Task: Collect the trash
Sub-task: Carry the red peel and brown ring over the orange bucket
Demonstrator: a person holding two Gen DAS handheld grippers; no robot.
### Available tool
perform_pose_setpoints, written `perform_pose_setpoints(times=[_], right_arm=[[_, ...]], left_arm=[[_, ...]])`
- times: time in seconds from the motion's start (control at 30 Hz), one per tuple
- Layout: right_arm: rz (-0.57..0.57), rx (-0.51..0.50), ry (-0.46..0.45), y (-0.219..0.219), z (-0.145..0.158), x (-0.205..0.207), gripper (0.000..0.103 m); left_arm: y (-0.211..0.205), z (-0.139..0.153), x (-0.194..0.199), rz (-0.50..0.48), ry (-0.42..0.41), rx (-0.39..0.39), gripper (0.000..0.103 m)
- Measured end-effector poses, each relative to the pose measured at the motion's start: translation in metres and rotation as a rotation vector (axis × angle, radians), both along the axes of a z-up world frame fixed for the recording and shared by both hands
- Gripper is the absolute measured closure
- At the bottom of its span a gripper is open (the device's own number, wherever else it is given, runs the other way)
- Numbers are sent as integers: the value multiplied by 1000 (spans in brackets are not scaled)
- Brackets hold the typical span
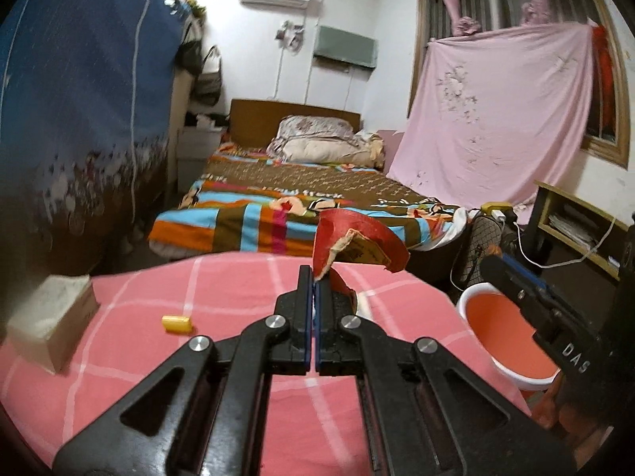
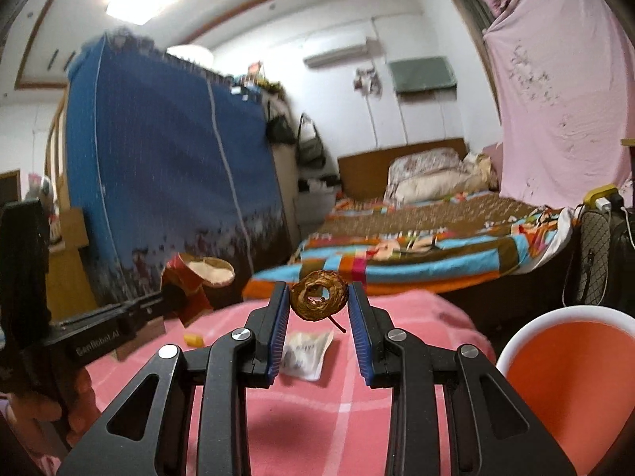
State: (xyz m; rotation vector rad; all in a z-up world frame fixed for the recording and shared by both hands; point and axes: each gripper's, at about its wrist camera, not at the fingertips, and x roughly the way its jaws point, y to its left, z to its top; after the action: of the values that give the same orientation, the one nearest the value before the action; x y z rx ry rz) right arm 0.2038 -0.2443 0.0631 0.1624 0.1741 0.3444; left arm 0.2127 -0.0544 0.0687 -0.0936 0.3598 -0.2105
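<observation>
Two pieces of trash are off the table. We see a crumpled red paper cup (image 1: pixel 359 244), torn and creased, pinched at its edge between the pressed-together pads of the left hand-held gripper (image 1: pixel 315 277). We see a brown, dried ring-shaped peel (image 2: pixel 319 295) clamped between the blue ribbed pads of the right hand-held gripper (image 2: pixel 318 297), jaws narrowly parted around it. Below lie a small plastic packet (image 2: pixel 303 355) and a yellow scrap (image 1: pixel 176 323) on the pink checked table (image 1: pixel 238 297); a white-rimmed orange bin (image 2: pixel 571 377) stands beside it.
</observation>
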Motion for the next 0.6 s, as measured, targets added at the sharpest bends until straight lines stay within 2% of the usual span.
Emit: perform_pose_setpoints(times=[0.2, 0.43, 0.6], right_arm=[[-87, -47, -40, -22, 6, -13, 75], [-173, -24, -43, -58, 9, -22, 75], [-249, 7, -21, -89, 7, -26, 75]], left_arm=[[-35, 7, -8, -56, -34, 47, 103], [-83, 12, -15, -146, -65, 91, 103], [-113, 11, -12, -199, -56, 83, 103]])
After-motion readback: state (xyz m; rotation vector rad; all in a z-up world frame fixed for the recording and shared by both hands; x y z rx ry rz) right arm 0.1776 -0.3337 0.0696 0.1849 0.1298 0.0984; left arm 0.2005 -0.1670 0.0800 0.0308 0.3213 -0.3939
